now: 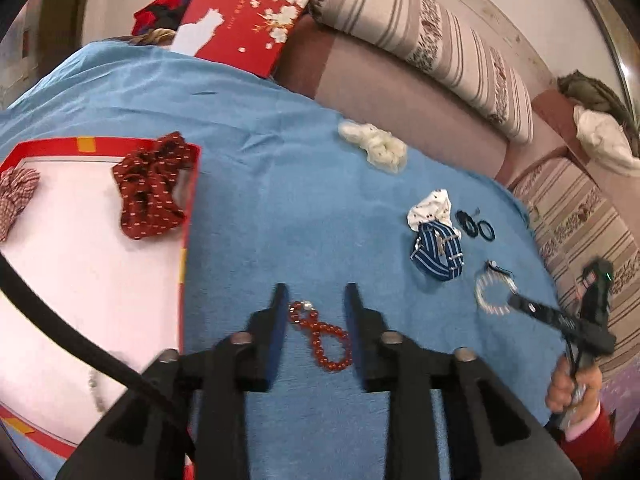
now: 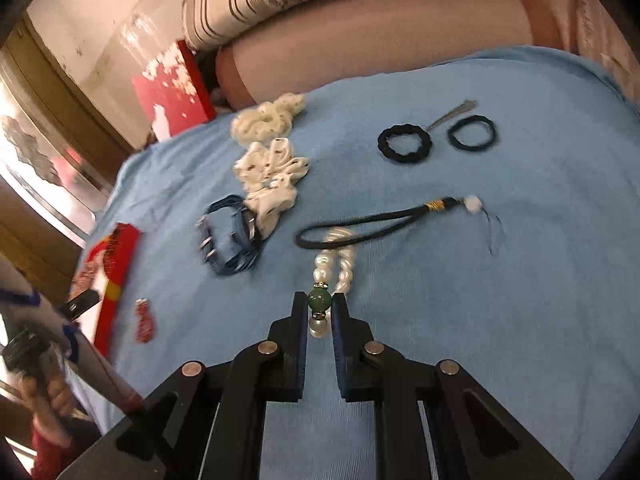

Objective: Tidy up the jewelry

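Observation:
My left gripper (image 1: pixel 316 300) is open, its fingers on either side of a red bead bracelet (image 1: pixel 323 336) lying twisted on the blue cloth (image 1: pixel 280 208). My right gripper (image 2: pixel 319 305) is shut on the pearl bracelet (image 2: pixel 338 258) at its green bead (image 2: pixel 319 300); it also shows in the left wrist view (image 1: pixel 490 292). A black cord loop with a white bead (image 2: pixel 384 222) lies over the pearls. A red-edged box tray (image 1: pixel 80 264) on the left holds a dark red scrunchie (image 1: pixel 150 190) and a checked scrunchie (image 1: pixel 14 196).
On the cloth lie a blue striped strap (image 2: pixel 230 240), a white patterned scrunchie (image 2: pixel 276 176), a cream scrunchie (image 2: pixel 266 118), two black hair ties (image 2: pixel 404 144) and a metal clip (image 2: pixel 452 114). A red lid (image 1: pixel 244 16) leans against the sofa (image 1: pixel 400 92) behind.

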The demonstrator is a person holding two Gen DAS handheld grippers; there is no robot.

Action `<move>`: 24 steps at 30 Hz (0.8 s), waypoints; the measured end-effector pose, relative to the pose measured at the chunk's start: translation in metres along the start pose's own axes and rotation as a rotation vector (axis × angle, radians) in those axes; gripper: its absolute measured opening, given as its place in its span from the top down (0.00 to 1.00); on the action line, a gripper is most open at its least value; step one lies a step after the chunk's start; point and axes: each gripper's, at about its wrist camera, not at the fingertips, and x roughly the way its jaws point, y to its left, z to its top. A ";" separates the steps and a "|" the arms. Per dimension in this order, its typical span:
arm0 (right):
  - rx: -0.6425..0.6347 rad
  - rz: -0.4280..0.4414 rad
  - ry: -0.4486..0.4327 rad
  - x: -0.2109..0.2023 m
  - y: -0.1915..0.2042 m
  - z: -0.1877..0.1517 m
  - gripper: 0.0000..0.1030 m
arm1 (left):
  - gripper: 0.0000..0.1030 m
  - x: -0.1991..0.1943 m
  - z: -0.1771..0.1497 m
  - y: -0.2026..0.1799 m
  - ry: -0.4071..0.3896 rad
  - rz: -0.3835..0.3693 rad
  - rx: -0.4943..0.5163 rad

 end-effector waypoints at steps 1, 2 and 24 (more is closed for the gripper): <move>0.006 0.009 -0.006 -0.006 0.000 -0.005 0.88 | 0.67 0.001 0.000 0.002 0.004 0.004 -0.004; 0.013 0.015 -0.014 -0.011 0.001 -0.009 0.88 | 0.67 0.005 -0.002 0.002 0.019 0.000 -0.008; -0.087 0.088 -0.034 -0.019 0.067 -0.018 0.88 | 0.93 -0.014 -0.004 -0.019 -0.026 0.092 0.061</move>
